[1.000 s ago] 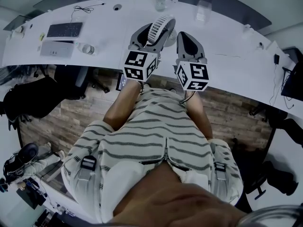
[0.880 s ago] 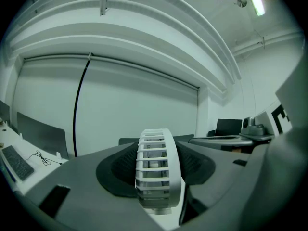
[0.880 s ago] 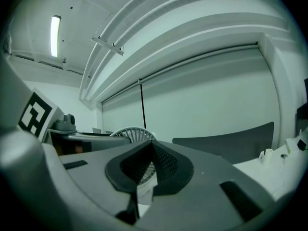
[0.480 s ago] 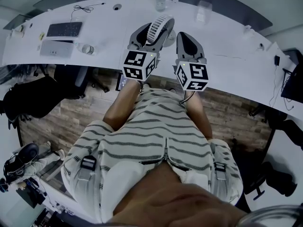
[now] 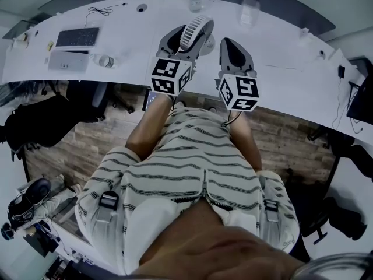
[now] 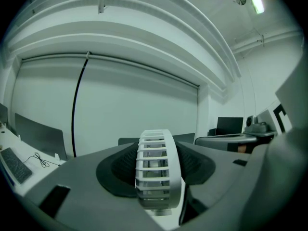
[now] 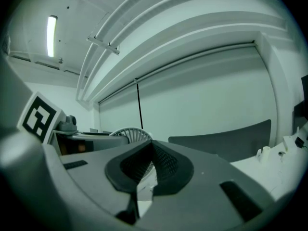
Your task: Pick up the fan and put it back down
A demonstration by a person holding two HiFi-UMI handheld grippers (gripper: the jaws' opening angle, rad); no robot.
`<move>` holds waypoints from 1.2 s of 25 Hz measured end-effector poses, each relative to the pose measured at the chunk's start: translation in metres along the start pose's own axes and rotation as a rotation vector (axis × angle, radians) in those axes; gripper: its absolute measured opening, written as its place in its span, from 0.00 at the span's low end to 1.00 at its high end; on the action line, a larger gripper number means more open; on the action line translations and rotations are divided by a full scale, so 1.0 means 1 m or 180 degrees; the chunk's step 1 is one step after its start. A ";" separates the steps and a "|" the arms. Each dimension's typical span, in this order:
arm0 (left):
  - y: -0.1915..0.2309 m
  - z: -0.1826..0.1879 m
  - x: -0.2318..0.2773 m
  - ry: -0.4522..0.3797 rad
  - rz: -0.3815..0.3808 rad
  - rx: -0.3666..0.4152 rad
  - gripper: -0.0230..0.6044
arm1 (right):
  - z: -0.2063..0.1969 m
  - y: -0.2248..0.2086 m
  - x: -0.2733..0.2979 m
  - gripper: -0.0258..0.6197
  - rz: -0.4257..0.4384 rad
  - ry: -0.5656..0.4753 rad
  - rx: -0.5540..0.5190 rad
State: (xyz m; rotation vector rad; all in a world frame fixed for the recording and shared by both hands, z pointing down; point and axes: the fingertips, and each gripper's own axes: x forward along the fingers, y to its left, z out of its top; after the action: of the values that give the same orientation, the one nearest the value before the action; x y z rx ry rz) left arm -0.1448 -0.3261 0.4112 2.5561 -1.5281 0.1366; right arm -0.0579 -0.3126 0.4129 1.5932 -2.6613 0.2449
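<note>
Small white fan (image 6: 155, 167) is clamped edge-on by the left gripper (image 5: 190, 37). Right gripper (image 5: 228, 43) is seen pressed together, empty, just beside it.

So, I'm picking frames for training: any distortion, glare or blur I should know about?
Head view: strong fisheye bends the white table into an arc. Left gripper view: dark corners, the fan sharp, a ceiling lamp glaring top right. Right gripper view: dark corners, strip light bright, no blur.

i see a pale top (image 5: 192, 162) with thin dark stripes, black buckles (image 5: 109, 200) at 8 and 4 o'clock. the left gripper (image 5: 187, 38) and right gripper (image 5: 229, 44) are grey shells with black ribbed pads (image 7: 168, 165), each bearing a black-and-white marker cube (image 5: 171, 76).
</note>
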 end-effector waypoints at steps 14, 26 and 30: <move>0.009 -0.011 0.024 0.0104 -0.0154 0.0191 0.40 | -0.003 -0.007 -0.001 0.06 -0.0081 0.0019 0.0001; 0.017 -0.032 0.041 0.0269 -0.0294 0.0493 0.40 | -0.004 -0.008 -0.003 0.06 -0.0119 0.0032 -0.0009; 0.016 -0.045 0.050 0.0323 -0.0476 0.0563 0.40 | -0.006 -0.010 -0.006 0.06 -0.0145 0.0041 -0.0003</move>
State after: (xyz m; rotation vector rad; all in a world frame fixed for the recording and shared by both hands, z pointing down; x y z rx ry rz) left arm -0.1356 -0.3683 0.4651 2.7404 -1.3386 0.3929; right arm -0.0467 -0.3116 0.4191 1.6440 -2.6117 0.2516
